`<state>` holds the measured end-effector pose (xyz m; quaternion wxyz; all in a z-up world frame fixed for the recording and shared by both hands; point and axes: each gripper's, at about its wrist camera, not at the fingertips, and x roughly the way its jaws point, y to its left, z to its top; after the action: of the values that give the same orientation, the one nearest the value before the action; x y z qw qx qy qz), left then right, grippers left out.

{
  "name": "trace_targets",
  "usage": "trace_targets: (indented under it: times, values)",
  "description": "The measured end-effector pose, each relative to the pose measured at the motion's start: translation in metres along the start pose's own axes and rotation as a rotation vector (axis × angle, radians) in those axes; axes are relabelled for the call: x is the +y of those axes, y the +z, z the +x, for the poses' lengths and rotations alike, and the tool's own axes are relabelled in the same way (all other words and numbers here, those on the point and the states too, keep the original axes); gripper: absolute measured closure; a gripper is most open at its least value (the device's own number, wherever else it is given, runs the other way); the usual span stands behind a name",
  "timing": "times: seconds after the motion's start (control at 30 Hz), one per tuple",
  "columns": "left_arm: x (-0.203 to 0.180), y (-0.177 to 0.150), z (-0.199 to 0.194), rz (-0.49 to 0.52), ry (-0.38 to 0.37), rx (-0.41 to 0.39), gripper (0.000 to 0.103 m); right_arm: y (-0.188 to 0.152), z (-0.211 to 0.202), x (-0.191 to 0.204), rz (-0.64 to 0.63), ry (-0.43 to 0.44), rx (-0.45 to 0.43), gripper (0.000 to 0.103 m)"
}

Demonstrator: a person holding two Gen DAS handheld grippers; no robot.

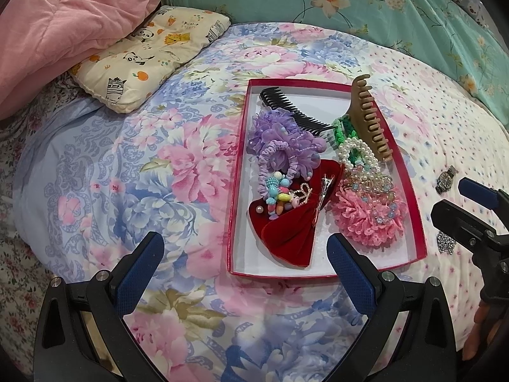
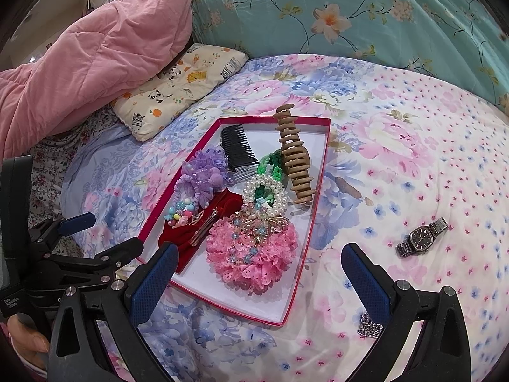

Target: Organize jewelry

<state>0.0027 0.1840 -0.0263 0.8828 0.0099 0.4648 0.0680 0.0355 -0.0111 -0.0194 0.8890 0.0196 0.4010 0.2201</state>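
1 red box [image 2: 313, 187], 1 watch [image 2: 421, 237], 1 chain [image 2: 369, 328], 2 combs/claws, 3 scrunchies approx, 2 tools

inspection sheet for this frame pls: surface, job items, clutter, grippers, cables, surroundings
Surface: floral bedspread, soft and uneven.
Job's things: red tray holds a black comb, purple scrunchie, red velvet bow, pink scrunchie, pearl bracelet and more; the tan claw clip leans on its rim. Still out on the bedspread: wristwatch, silver chain.
Clutter: nothing seen.
Grippers: left gripper open, empty, at the tray's near edge; right gripper open, empty, chain by its right finger.
Cables: nothing seen.
Surroundings: pink quilt, animal-print pillow, teal floral bedding.
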Motion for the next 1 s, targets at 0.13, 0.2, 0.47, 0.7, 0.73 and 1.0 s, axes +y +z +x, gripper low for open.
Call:
trace_targets:
  times: [0.13, 0.2, 0.47, 0.7, 0.73, 1.0]
  values:
    - [-0.0001, 0.0001, -0.0003, 0.0, 0.0, 0.0, 0.0, 0.001, -0.0008, -0.0002, -0.002, 0.0, 0.001, 0.0]
    - [-0.0004, 0.0005, -0.0003, 0.0, -0.002, 0.0, 0.0, 0.001, -0.0008, 0.0, -0.002, -0.001, 0.0, 0.0]
    - [0.0001, 0.0006, -0.0006, 0.003, -0.008, 0.0, 0.0, 0.0016, -0.0019, 0.0002, -0.003, 0.001, -0.001, 0.0]
    - [0.0003, 0.0009, -0.0007, 0.0, -0.006, 0.001, 0.0, 0.0012, -0.0017, 0.0003, -0.004, 0.0, -0.001, 0.0]
    - [0.0005, 0.0009, -0.0005, -0.001, -0.007, 0.002, 0.0, 0.0014, -0.0018, 0.0004, -0.005, 0.0, -0.001, 0.0]
    - [0.0013, 0.0006, 0.0003, 0.0, -0.003, 0.002, 0.0, 0.0006, -0.0015, 0.0011, -0.003, -0.001, -0.001, 0.0]
